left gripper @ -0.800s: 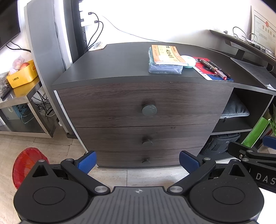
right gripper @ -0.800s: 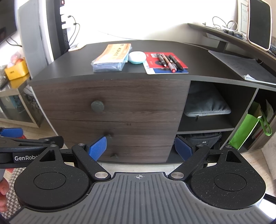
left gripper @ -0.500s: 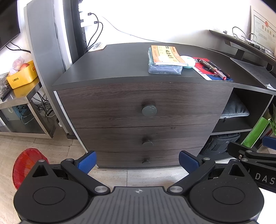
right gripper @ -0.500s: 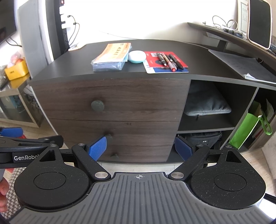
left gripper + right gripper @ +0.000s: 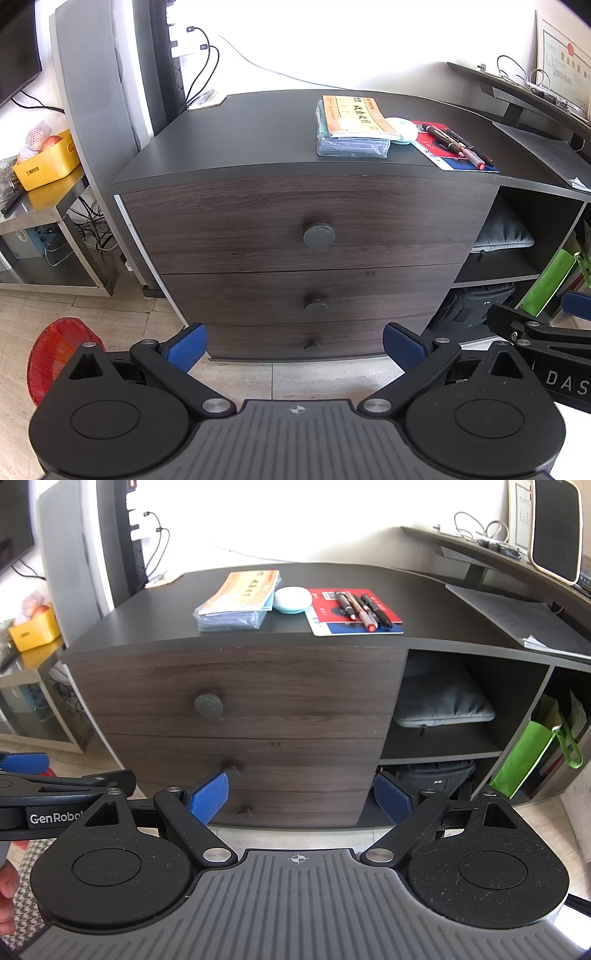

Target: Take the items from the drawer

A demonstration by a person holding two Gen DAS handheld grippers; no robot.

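A dark wood cabinet with three shut drawers stands ahead. The top drawer (image 5: 314, 221) has a round grey knob (image 5: 319, 235), which also shows in the right wrist view (image 5: 208, 704). Smaller knobs (image 5: 316, 305) sit on the two lower drawers. My left gripper (image 5: 293, 347) is open and empty, held back from the cabinet near the floor. My right gripper (image 5: 301, 797) is open and empty, level with the lower drawers. On the cabinet top lie a stack of booklets (image 5: 352, 125), a round white case (image 5: 292, 599) and several pens (image 5: 362, 609) on a red card.
Open shelves to the right hold a grey pouch (image 5: 443, 709), a black bag (image 5: 432, 775) and a green bag (image 5: 524, 757). A metal side table with a yellow bin (image 5: 48, 162) stands left. A red object (image 5: 59, 354) lies on the tiled floor.
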